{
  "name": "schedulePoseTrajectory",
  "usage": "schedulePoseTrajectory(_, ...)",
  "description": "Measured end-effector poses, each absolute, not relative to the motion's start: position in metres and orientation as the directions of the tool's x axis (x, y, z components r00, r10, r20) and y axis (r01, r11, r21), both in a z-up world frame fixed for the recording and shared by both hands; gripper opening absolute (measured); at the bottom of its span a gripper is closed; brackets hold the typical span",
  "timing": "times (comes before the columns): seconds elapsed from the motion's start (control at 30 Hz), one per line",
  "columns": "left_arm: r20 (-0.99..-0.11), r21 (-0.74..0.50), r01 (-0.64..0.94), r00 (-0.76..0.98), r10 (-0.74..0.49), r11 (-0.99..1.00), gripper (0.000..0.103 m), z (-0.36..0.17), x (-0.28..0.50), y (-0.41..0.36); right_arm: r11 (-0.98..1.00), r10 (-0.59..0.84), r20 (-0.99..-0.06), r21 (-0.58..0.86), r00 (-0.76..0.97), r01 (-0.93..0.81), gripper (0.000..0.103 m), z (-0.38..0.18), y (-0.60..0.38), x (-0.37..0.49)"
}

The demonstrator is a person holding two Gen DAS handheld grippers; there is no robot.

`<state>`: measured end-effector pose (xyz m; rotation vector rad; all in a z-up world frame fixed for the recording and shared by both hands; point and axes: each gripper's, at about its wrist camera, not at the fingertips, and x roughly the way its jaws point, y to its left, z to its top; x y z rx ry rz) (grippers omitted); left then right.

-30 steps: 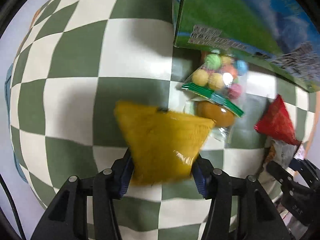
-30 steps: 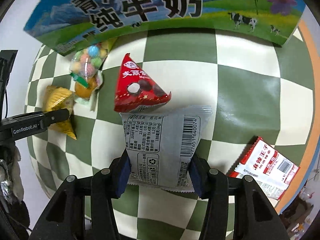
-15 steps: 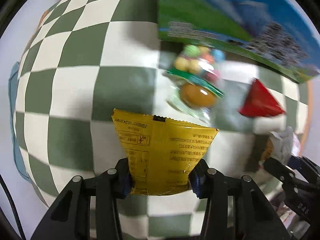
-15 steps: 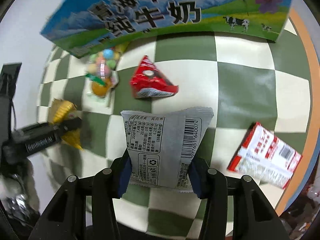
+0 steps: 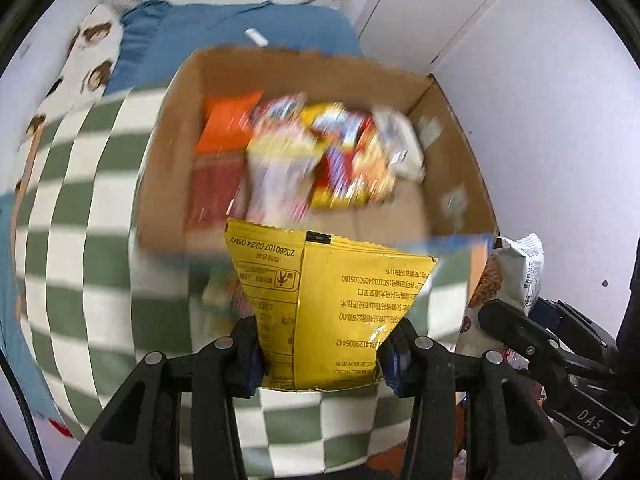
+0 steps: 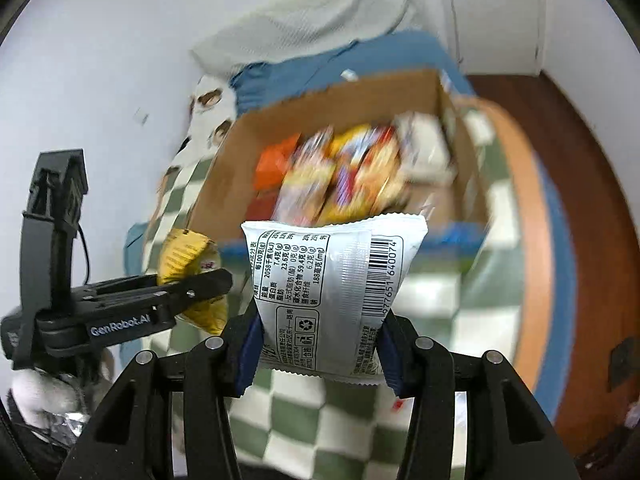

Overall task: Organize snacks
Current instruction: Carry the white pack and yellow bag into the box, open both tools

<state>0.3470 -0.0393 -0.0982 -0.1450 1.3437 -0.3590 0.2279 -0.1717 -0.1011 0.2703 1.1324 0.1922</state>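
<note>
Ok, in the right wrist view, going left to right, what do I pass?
left gripper → yellow snack bag it grips → silver snack packet held in the right gripper → wooden floor.

The left gripper (image 5: 322,354) is pinching a yellow snack packet (image 5: 328,300) by its lower end, printed back facing the camera. Beyond it an open cardboard box (image 5: 168,152) is sitting on the green-and-white checked cloth (image 5: 80,208), holding blurred snack packets (image 5: 320,156). At right, the right gripper (image 5: 516,320) is holding a white packet (image 5: 524,272).
</note>
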Motion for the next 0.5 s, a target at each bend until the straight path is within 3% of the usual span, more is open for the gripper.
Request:
schedulePoseTrajectory(0.2,-0.947,-0.290,0.180,0.091,-0.309,0.940,0.043,-0.105,0.424,-0.078,0.971,0.222,-0.904,0.238,0.364,-0.002,0.052,-0.088,-0.196,0.306)
schedulePoseTrajectory(0.5,-0.968,-0.245,0.149,-0.091,-0.233,0.958,0.043,-0.151,0.478,-0.101,0.981,0.191,-0.967,0.195,0.171,0.010,0.052,-0.126,-0.206,0.369)
